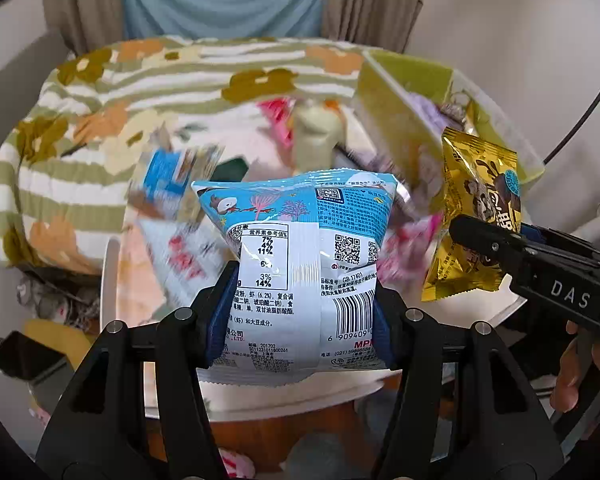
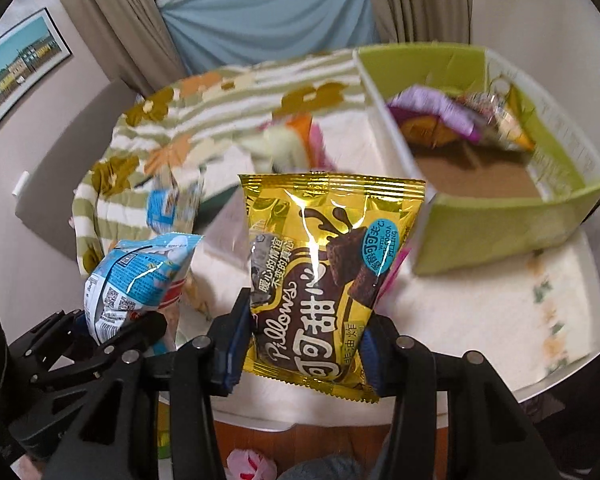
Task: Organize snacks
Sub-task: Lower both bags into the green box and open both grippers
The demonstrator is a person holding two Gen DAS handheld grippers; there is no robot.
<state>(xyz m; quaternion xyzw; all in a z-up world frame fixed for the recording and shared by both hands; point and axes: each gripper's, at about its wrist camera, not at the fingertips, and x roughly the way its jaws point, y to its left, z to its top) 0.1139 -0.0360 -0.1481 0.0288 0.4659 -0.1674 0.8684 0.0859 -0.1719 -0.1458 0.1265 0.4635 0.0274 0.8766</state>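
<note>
My left gripper (image 1: 300,320) is shut on a blue and white snack bag (image 1: 300,256), held upright above the white table's near edge; the bag also shows in the right wrist view (image 2: 140,276). My right gripper (image 2: 304,344) is shut on a gold Pillows cocoa snack bag (image 2: 324,276), also held above the table; it shows at the right of the left wrist view (image 1: 476,216). A green storage box (image 2: 500,224) with a few snacks inside (image 2: 440,112) stands at the right back of the table.
Several loose snack packets (image 1: 172,208) lie blurred on the white table (image 2: 480,300), among them pink ones (image 1: 278,120). A striped floral blanket (image 1: 140,80) covers the seat behind. Curtains and a blue cloth hang at the back. A framed picture (image 2: 16,68) hangs on the left wall.
</note>
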